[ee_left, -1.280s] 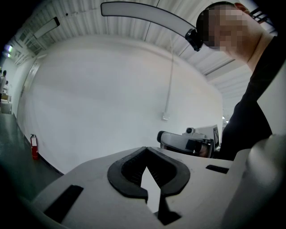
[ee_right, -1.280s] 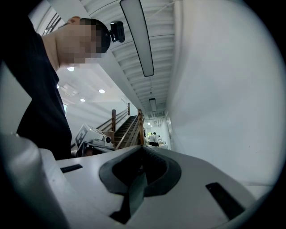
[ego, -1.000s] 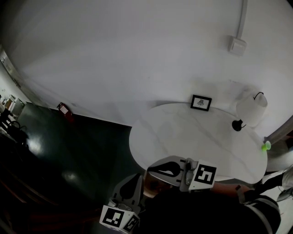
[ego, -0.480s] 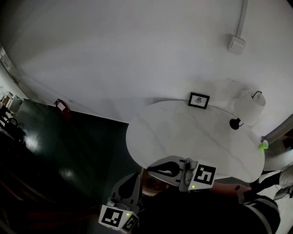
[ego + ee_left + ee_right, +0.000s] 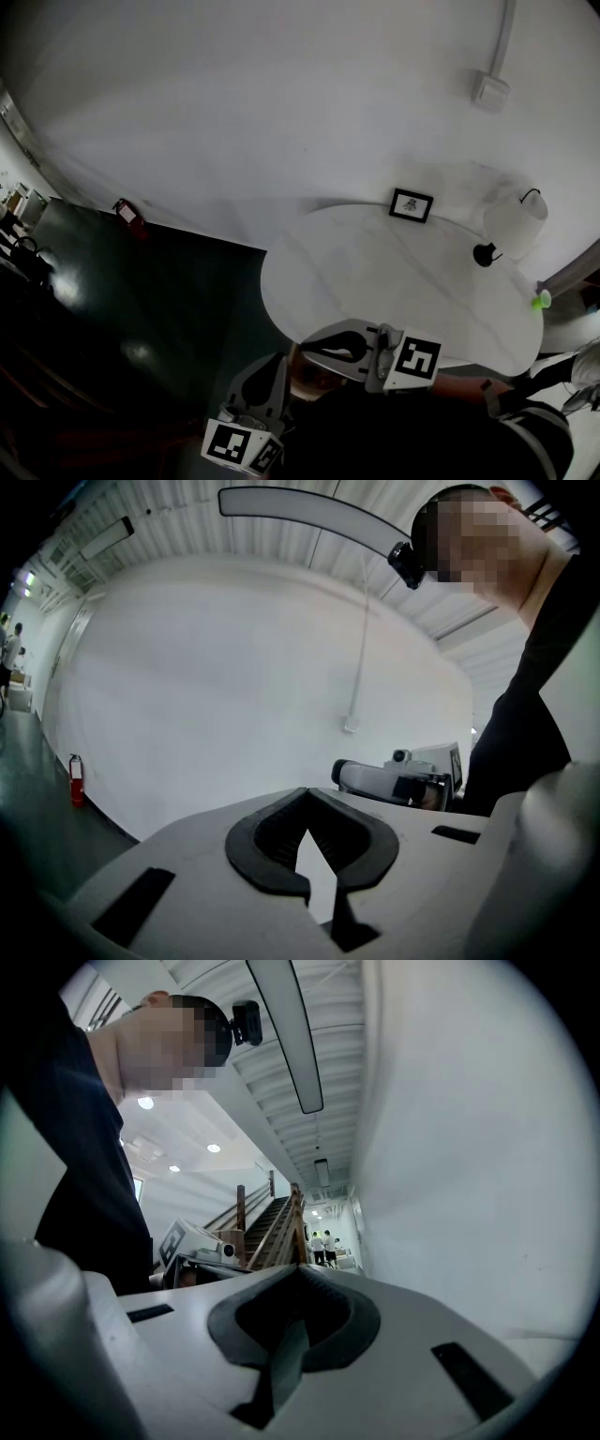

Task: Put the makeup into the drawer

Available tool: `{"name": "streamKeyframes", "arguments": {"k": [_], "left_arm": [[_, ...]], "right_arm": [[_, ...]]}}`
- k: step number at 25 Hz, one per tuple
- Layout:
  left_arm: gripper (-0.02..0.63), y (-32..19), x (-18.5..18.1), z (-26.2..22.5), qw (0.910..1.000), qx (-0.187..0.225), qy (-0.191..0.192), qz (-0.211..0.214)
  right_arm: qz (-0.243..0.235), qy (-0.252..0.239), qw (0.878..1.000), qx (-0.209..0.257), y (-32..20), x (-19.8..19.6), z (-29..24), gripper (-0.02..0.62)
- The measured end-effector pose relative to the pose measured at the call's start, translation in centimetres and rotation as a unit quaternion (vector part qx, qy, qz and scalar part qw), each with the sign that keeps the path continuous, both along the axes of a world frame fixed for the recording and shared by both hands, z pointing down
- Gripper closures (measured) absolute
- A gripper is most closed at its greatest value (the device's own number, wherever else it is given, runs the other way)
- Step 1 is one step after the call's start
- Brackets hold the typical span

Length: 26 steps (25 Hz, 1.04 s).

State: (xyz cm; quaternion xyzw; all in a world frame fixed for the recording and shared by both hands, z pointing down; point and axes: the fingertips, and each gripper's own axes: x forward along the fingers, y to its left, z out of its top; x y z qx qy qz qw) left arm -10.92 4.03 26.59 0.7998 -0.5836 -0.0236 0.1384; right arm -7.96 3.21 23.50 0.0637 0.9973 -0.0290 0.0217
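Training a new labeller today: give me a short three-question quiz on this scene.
1. True or false: the right gripper holds a makeup item.
2. On the left gripper, how do the jaws stand? A: wide apart. B: together, nothing between. C: closed on a brush.
3. What stands at the back of the white table, by the wall?
Key: 1 false, it is shut and empty. 2 B. 3 a framed picture.

Likely a large lab hall: ribbed ceiling (image 5: 337, 1016), strip light (image 5: 286, 1030), wooden staircase (image 5: 272, 1222), fire extinguisher (image 5: 77, 780), dressed white table (image 5: 375, 272).
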Motion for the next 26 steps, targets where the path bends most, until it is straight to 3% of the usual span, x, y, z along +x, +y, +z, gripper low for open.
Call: {"name": "streamKeyframes", "arguments": {"k": [26], "left_arm": [[0.595, -0.4, -2.2, 0.4, 0.9999, -0.002, 0.001, -0.015]], "right_arm": [[-0.017, -0.001, 1.0, -0.001, -0.2, -2.3, 0.1, 0.58]]}}
